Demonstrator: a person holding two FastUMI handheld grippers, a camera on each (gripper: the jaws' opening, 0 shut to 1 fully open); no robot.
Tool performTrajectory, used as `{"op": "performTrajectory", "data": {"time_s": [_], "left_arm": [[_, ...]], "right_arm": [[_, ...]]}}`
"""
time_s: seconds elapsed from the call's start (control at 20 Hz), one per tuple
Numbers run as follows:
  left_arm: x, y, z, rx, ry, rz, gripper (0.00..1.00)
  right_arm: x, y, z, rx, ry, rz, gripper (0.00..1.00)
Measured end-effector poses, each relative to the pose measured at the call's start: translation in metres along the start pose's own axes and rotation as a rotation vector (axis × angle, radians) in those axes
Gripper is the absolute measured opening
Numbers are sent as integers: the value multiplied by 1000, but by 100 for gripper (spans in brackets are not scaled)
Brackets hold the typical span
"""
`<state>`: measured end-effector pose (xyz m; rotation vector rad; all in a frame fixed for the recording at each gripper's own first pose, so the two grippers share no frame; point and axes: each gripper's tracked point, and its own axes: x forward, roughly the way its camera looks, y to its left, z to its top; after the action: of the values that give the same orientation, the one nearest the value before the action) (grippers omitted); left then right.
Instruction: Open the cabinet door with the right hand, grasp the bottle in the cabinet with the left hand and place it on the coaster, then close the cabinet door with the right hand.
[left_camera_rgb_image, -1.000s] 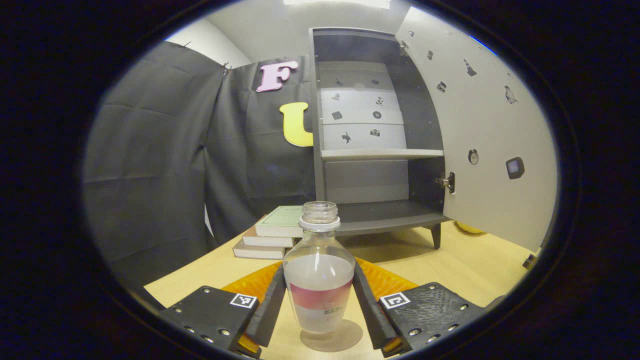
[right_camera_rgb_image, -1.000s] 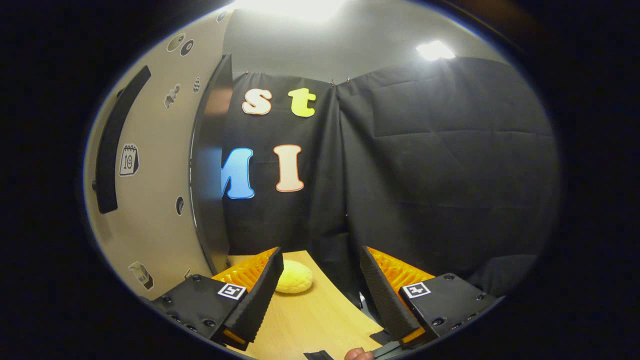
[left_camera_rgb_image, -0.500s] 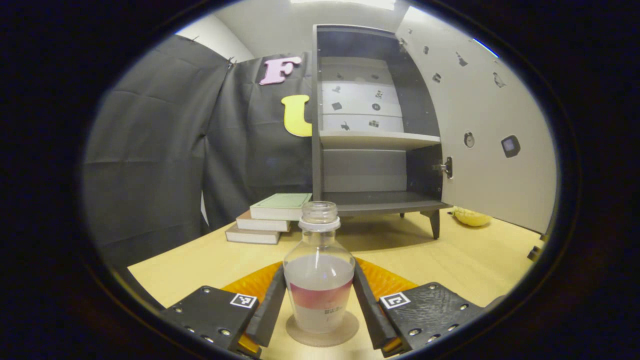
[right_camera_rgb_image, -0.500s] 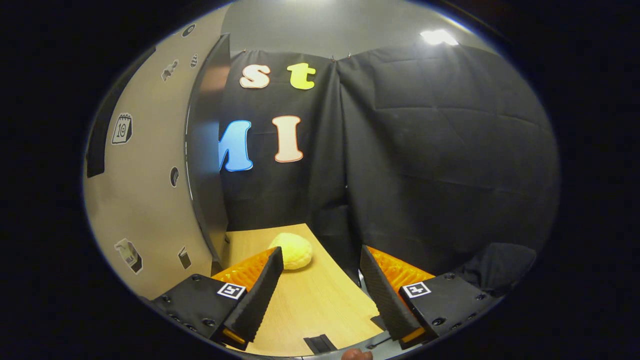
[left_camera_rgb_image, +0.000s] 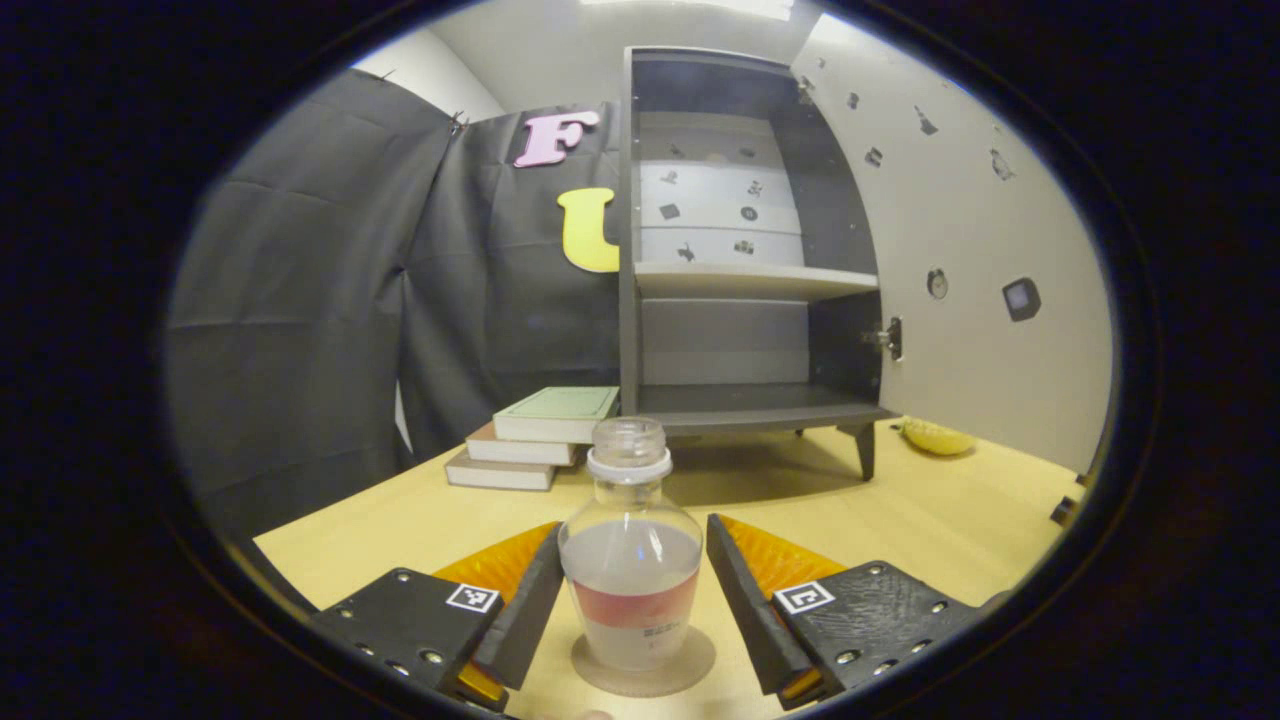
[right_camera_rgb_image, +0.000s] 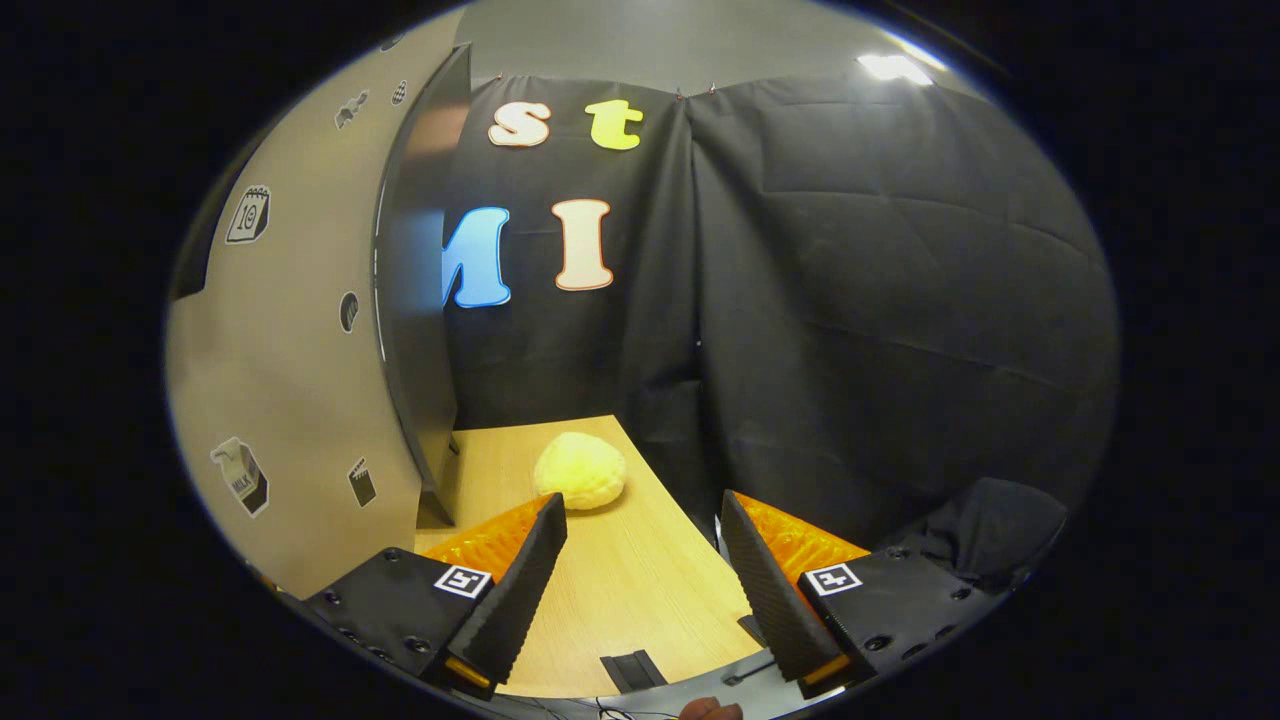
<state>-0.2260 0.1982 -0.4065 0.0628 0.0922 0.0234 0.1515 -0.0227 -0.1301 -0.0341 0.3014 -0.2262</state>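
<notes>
A clear bottle (left_camera_rgb_image: 630, 560) with no cap, a red label band and some liquid in it stands upright on a round brown coaster (left_camera_rgb_image: 690, 665) on the wooden table. My left gripper (left_camera_rgb_image: 633, 530) is open around the bottle, with a finger on either side and a small gap showing at the right finger. The dark cabinet (left_camera_rgb_image: 740, 330) stands behind with bare shelves, its pale door (left_camera_rgb_image: 970, 260) swung wide to the right. My right gripper (right_camera_rgb_image: 642, 505) is open and holds nothing, just right of the door (right_camera_rgb_image: 300, 350) and its dark edge.
Three stacked books (left_camera_rgb_image: 540, 440) lie left of the cabinet. A yellow bun-like lump (right_camera_rgb_image: 580, 472) sits on the table (right_camera_rgb_image: 610, 590) behind the door and also shows under the door (left_camera_rgb_image: 935, 437). Black cloth walls close in the table's left and right sides.
The bottle came down onto the coaster and the left fingers spread off it. The right gripper's view tipped downward, so more of the table and the yellow lump shows.
</notes>
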Motion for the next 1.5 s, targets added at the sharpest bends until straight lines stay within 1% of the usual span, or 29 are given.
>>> {"op": "performTrajectory", "data": {"time_s": [0.15, 0.2, 0.25, 0.3, 0.4, 0.45, 0.5, 0.55, 0.6, 0.65, 0.75, 0.8, 0.85, 0.9, 0.95, 1.0, 1.1, 1.15, 1.2, 1.25, 1.3, 1.35, 1.4, 1.5], "left_arm": [[-3, 7, 14, 34, -10, 31, 82], [-5, 5, 21, 37, -17, 29, 84], [-5, 3, 28, 37, -19, 21, 82], [-7, 1, 35, 40, -24, 19, 84], [-18, 0, 57, 47, -44, 19, 84], [-23, -2, 68, 45, -52, 18, 82], [-31, -5, 78, 44, -57, 17, 82], [-38, -8, 91, 47, -59, 13, 82], [-47, -11, 106, 56, -68, 16, 82], [-57, -13, 123, 59, -82, 18, 82], [-72, -21, 152, 41, -85, 6, 82], [-80, -20, 164, 37, -79, 24, 84], [-87, -19, 178, 31, -67, 42, 82], [-93, -21, 190, 24, -57, 57, 82], [-98, -24, 203, 18, -44, 59, 82], [-102, -28, 214, 16, -29, 60, 82], [-108, -28, 239, 14, -4, 81, 82], [-112, -29, 252, 7, -1, 87, 82], [-113, -31, 264, 0, 1, 87, 82], [-115, -33, 275, -4, 2, 93, 82], [-116, -32, 289, -3, -6, 103, 82], [-118, -32, 300, 5, -6, 119, 82], [-121, -31, 308, 18, 0, 139, 82], [-125, -24, 313, 40, 52, 219, 82]], "right_arm": [[1, -7, -1, 21, 1, -12, 98], [2, -8, -2, 20, 1, -13, 98], [4, -10, 0, 9, -9, -14, 98], [6, -13, -1, -11, -19, -23, 98], [8, -20, -1, -28, -30, -35, 98], [8, -20, -1, -19, -28, -32, 98], [9, -22, 0, -2, -26, -31, 98], [8, -24, 3, 20, -28, -33, 92], [9, -26, 7, 45, -35, -34, 93], [7, -28, 13, 65, -46, -34, 98], [7, -33, 24, 84, -65, -31, 98], [5, -33, 30, 89, -79, -18, 92], [2, -32, 37, 92, -93, -2, 98], [0, -31, 44, 92, -107, 15, 93], [-3, -29, 51, 93, -123, 31, 93], [-7, -28, 57, 94, -135, 50, 98], [-11, -23, 72, 91, -156, 84, 98], [-13, -22, 79, 88, -164, 93, 93], [-13, -24, 85, 87, -167, 93, 93], [-15, -23, 93, 84, -178, 102, 98], [-17, -20, 104, 79, -197, 112, 98], [-20, -16, 113, 72, -210, 134, 93], [-22, -6, 119, 61, -215, 164, 98], [-28, 7, 127, 25, -219, 220, 98]]}}
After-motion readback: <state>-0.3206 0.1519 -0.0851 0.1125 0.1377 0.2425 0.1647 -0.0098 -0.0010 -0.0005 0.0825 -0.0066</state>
